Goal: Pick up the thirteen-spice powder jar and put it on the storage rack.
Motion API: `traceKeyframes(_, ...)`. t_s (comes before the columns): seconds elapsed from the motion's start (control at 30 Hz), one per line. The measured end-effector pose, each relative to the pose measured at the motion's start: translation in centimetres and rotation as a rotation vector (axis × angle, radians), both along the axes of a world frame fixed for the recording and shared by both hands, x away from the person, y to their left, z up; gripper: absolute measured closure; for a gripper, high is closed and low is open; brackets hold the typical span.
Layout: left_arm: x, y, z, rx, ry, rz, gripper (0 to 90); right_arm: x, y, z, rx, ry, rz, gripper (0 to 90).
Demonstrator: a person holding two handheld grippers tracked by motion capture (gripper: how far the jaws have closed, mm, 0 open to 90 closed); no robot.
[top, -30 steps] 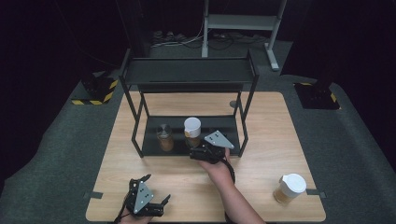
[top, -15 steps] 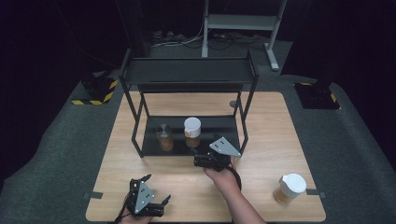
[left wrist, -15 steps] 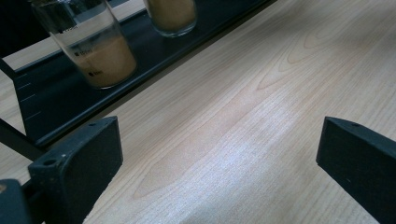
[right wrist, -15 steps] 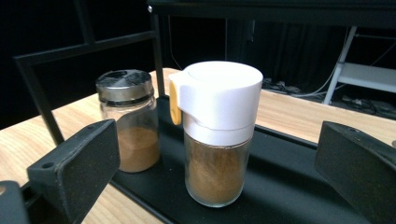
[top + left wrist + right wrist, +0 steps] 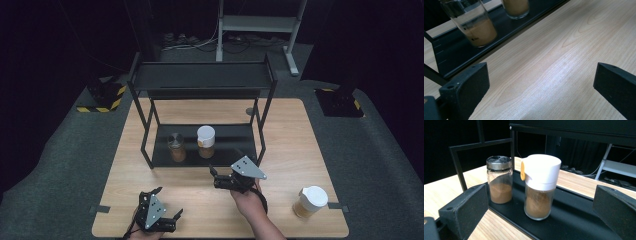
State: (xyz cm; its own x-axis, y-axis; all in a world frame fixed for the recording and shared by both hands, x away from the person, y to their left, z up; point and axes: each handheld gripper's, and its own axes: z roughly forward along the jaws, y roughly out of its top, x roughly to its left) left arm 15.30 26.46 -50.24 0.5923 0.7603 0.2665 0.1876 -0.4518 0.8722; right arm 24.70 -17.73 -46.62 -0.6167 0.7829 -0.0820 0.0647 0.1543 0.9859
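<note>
Two spice jars with brown powder stand on the lower tray (image 5: 235, 142) of a black metal rack. One has a silver lid (image 5: 175, 146) (image 5: 499, 178) and one a white lid (image 5: 205, 141) (image 5: 539, 186). My right gripper (image 5: 215, 178) (image 5: 541, 195) is open on the table just in front of the tray, its jaws aimed at the white-lidded jar without touching it. Near the front edge at the left, my left gripper (image 5: 167, 201) (image 5: 541, 77) rests open over bare wood, and the silver-lidded jar (image 5: 472, 23) stands beyond it.
The rack's top shelf (image 5: 200, 76) overhangs the jars, and its thin legs (image 5: 261, 125) stand at the tray's corners. A third jar with a white lid (image 5: 311, 201) sits at the table's front right. Dark floor surrounds the wooden table (image 5: 300, 145).
My right gripper has drawn back from the white-lidded jar on the tray toward the table's front, still open. The left gripper has stayed put.
</note>
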Motion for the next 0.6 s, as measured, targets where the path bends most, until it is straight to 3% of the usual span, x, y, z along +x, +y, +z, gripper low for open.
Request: traceKeyframes(0.6, 0.0, -0.2, 0.0, 0.008, -0.002, 0.004, 0.7, -3.0, -2.9, -0.8, -0.042, 0.011, 0.001, 0.0)
